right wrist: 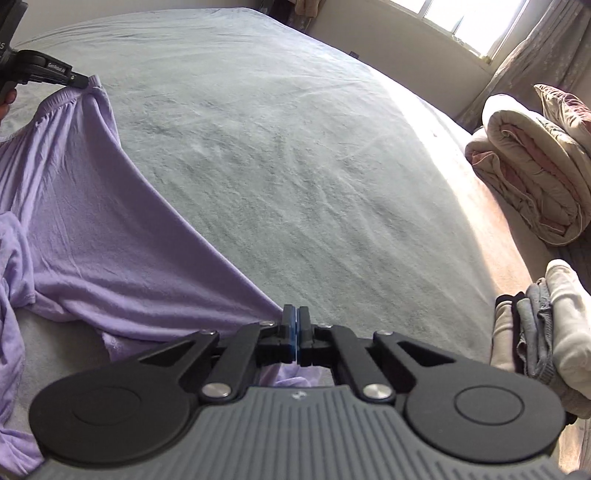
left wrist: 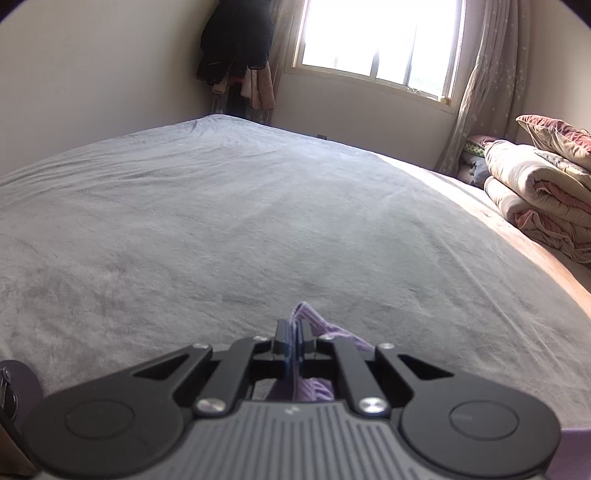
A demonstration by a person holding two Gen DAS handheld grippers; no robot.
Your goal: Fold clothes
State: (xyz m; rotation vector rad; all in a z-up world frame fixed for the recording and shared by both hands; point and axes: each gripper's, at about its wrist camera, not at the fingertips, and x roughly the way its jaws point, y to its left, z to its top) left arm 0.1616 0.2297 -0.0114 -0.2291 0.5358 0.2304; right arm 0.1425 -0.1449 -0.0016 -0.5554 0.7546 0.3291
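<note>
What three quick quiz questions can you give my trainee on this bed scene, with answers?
1. True or false: both grippers are shut on the same lilac garment.
2. Which lies nearest the right gripper? A) the stack of folded clothes B) the rolled quilt C) the window
3. Fill in: the left gripper grips the garment at its gathered ___ edge.

Key
1. True: each pinches an edge, and the cloth stretches between them over the grey bed sheet.
2. A, just to its right.
3. Elastic, as the right wrist view shows.
</note>
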